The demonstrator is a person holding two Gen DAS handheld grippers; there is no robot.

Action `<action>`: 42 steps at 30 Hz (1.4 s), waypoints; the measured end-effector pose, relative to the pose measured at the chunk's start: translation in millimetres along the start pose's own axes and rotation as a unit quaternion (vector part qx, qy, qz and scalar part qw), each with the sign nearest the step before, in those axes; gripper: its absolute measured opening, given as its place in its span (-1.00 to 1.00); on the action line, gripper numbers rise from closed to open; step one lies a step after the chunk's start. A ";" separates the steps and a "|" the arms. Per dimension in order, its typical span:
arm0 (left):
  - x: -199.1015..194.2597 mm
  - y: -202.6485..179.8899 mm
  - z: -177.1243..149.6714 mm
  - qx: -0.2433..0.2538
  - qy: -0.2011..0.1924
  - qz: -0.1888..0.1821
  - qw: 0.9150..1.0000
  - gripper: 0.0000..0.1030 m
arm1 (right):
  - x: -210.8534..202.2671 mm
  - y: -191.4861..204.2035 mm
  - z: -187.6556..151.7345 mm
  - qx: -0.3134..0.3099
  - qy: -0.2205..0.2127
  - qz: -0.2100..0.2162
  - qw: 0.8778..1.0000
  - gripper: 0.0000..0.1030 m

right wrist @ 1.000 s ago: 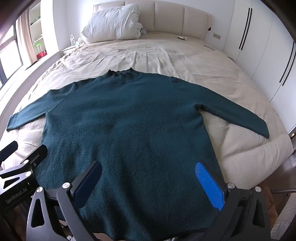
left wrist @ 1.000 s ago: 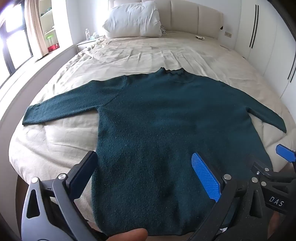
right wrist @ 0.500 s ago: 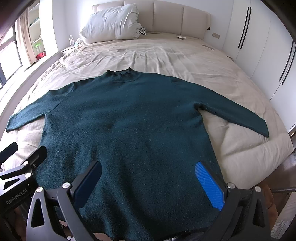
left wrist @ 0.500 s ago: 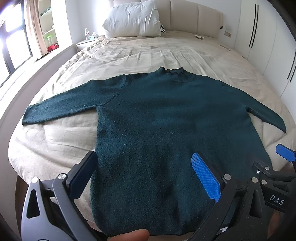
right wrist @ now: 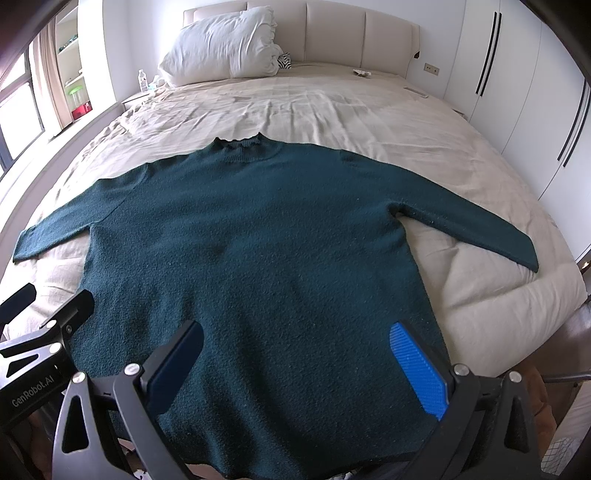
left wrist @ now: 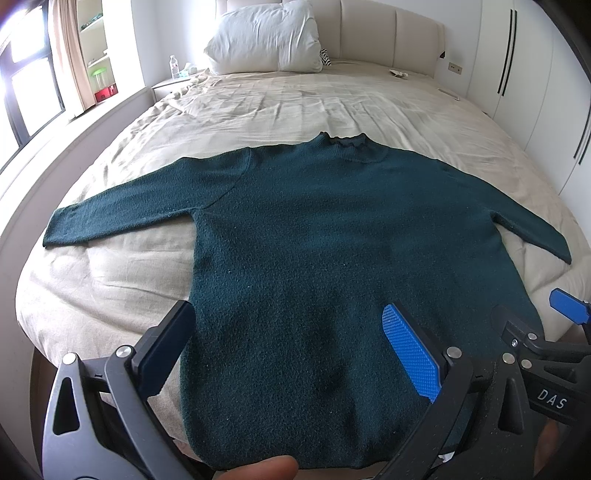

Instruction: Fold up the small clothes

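A wide bed (left wrist: 295, 99) covered in a creased beige sheet fills most of both views, with a padded cream headboard (left wrist: 391, 29) along the top of the frame and a large white pillow (left wrist: 264, 40) propped against it at upper left of centre. To the upper left stand a window (left wrist: 26, 92) with a pale curtain (left wrist: 72, 55), and a low bedside table bearing a clear water bottle (left wrist: 173, 66); white wardrobe doors (left wrist: 528, 62) with dark vertical handles run down the right edge. The dark green sweater (left wrist: 332, 251) lies flat and face-up in the middle of the bed, collar toward the headboard, both sleeves spread outward, hem at the bottom of the frame near the bed's edge. The left gripper (left wrist: 291, 343) hovers over the lower left part of the hem, its jaws spread wide and holding nothing. The right gripper (right wrist: 299, 358) hangs over the lower right part, likewise agape and empty.
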State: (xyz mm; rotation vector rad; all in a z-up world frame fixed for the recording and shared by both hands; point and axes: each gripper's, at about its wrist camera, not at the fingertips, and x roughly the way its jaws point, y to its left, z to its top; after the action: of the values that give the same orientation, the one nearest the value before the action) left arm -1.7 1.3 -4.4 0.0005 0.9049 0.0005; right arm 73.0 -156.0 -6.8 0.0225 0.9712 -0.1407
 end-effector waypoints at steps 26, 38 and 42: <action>0.3 0.2 0.2 0.000 0.001 -0.001 1.000 1.00 | 1.3 -0.8 -1.1 0.002 0.001 0.002 1.000 1.00; 2.5 -0.6 -2.8 -0.001 0.001 -0.001 1.000 1.00 | 2.1 -0.7 -1.6 0.002 0.002 0.002 1.000 1.00; 3.5 -0.3 -4.0 -0.001 0.002 0.000 1.000 1.00 | 2.2 -0.5 -1.8 0.002 0.002 0.003 1.000 1.00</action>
State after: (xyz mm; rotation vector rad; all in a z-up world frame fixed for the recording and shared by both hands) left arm -2.7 1.0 -9.7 -0.0008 0.9082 0.0003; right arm 72.7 -156.6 -9.6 0.0286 0.9754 -0.1370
